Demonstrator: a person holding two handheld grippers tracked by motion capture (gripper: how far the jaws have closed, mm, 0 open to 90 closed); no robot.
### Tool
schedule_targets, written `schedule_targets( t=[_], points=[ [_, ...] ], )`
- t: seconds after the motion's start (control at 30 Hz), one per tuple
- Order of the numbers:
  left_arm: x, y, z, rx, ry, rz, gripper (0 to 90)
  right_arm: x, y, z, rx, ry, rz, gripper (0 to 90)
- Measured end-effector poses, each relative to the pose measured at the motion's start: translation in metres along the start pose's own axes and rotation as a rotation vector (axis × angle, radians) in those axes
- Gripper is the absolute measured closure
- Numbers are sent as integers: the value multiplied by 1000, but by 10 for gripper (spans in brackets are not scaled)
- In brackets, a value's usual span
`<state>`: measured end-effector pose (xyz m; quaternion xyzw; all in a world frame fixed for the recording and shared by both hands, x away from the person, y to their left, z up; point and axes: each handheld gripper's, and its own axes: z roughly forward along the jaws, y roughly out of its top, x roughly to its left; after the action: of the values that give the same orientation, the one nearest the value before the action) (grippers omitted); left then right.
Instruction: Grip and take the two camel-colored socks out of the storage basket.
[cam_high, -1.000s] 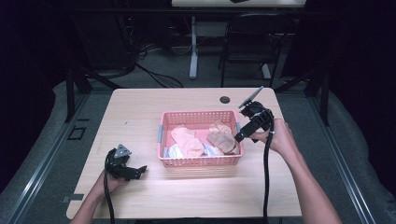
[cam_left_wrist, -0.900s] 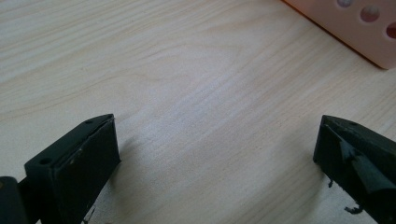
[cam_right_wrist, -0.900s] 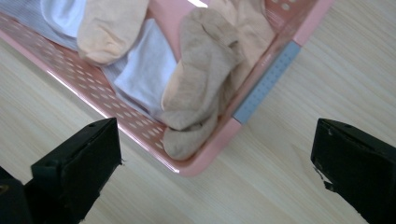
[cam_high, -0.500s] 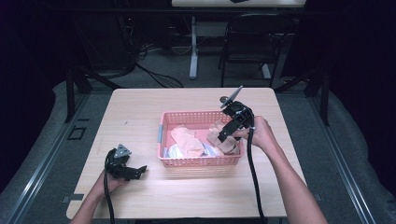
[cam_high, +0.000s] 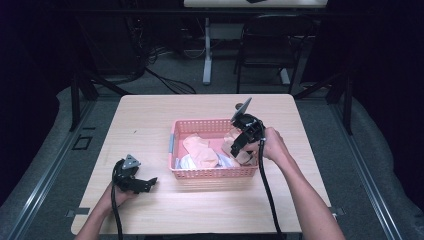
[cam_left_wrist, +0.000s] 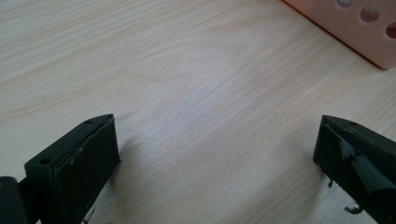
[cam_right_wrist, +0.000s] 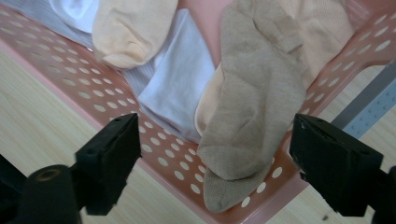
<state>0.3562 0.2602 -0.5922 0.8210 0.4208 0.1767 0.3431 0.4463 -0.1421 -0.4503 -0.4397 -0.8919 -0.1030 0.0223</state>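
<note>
A pink perforated basket (cam_high: 215, 173) in the middle of the table holds several socks. My right gripper (cam_high: 236, 149) dips into its right end. In the right gripper view its jaws (cam_right_wrist: 215, 154) stand apart over a tan sock (cam_right_wrist: 252, 107). That sock lies in line with the gap, draped on the basket wall (cam_right_wrist: 70, 84), and neither pad touches it. The jaws have just been closing a little. A peach sock (cam_right_wrist: 126, 28) and a pale lavender sock (cam_right_wrist: 177, 79) lie beside it. My left gripper (cam_high: 149, 181) rests open on the wood left of the basket, with nothing between its jaws (cam_left_wrist: 217, 154).
In the left gripper view the basket's corner (cam_left_wrist: 355, 23) sits at the top right over bare wood. A dark round spot (cam_high: 239, 105) marks the table's far side. Beyond the table stand a chair (cam_high: 265, 55) and cables on the floor.
My right gripper has moved left from the basket's right rim and sunk into the basket over the socks. The left gripper has stayed put.
</note>
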Motion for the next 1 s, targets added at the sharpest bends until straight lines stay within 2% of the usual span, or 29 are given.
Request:
schedule_targets(
  t=[0.17,0.27,0.33,0.4,0.43,0.47,0.73,0.77,0.83,0.9,0.93,1.0],
  points=[
    [0,0,0,0,0,1,0,-3,-1,9,16,-40,22,255],
    [0,0,0,0,0,0,0,-4,-1,13,4,-39,44,267],
    [0,0,0,0,0,1,0,-6,-1,15,32,-42,38,276],
    [0,0,0,0,0,1,0,-8,-1,19,33,-45,40,293],
    [0,0,0,0,0,1,0,-8,-2,23,13,-40,61,298],
    [0,0,0,0,0,3,0,-10,0,21,41,-39,44,311],
    [0,0,0,1,0,1,0,-12,8,33,40,-51,50,413],
    [0,0,0,0,0,1,0,-10,8,36,22,-53,64,440],
    [0,0,0,0,0,0,0,-11,11,37,54,-75,40,485],
    [0,0,0,0,0,0,0,-10,11,41,49,-102,40,618],
    [0,0,0,0,0,0,0,-10,11,41,49,-102,40,618],
    [0,0,0,1,0,1,0,-11,11,41,51,-122,41,705]
  ],
)
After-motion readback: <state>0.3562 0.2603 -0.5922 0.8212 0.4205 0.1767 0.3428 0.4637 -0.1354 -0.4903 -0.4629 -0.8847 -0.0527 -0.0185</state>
